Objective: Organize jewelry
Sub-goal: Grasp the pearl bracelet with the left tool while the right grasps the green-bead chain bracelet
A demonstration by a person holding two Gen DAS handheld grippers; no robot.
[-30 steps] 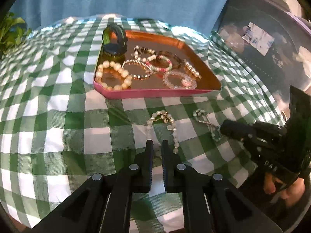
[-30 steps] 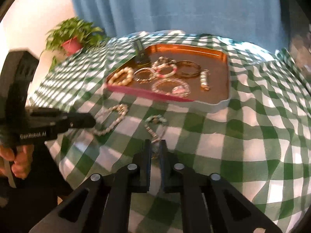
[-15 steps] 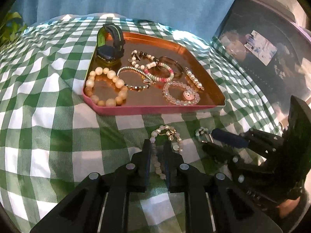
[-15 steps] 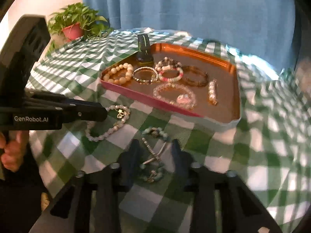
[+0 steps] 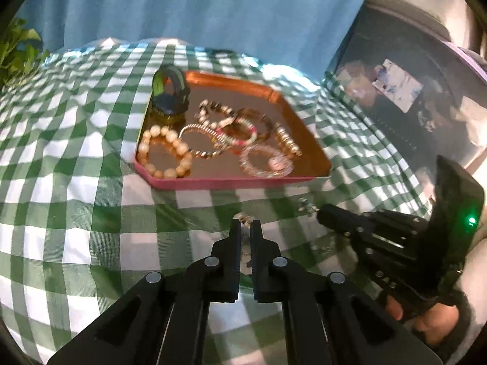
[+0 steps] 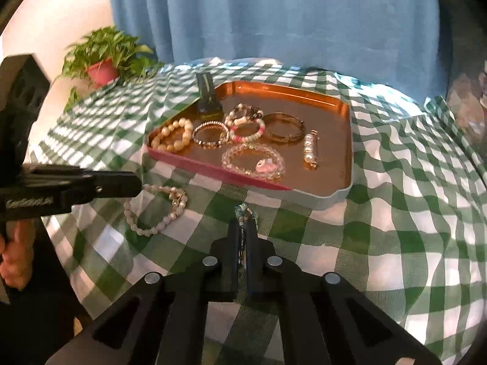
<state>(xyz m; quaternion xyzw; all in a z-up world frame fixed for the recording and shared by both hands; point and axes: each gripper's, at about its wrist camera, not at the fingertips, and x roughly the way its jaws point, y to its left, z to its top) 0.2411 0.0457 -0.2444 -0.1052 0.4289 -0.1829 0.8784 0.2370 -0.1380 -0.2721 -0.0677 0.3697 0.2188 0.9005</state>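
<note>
A copper tray with a pink rim on the green checked cloth holds several bracelets and a dark watch. In front of it my left gripper is closing its jaws on one end of a pearl strand. Only a bit of the strand shows past the fingertips in the left wrist view. My right gripper is closing tight on a teal bead bracelet, which pokes out beyond its tips.
A potted plant stands at the cloth's far left corner before a blue curtain. A dark glossy container sits to the right of the table. A person's hand grips the right tool.
The right jaws opened around the teal bracelet, then shut on it. The left gripper moved forward over the pearl strand, closed on it and rose a little.
</note>
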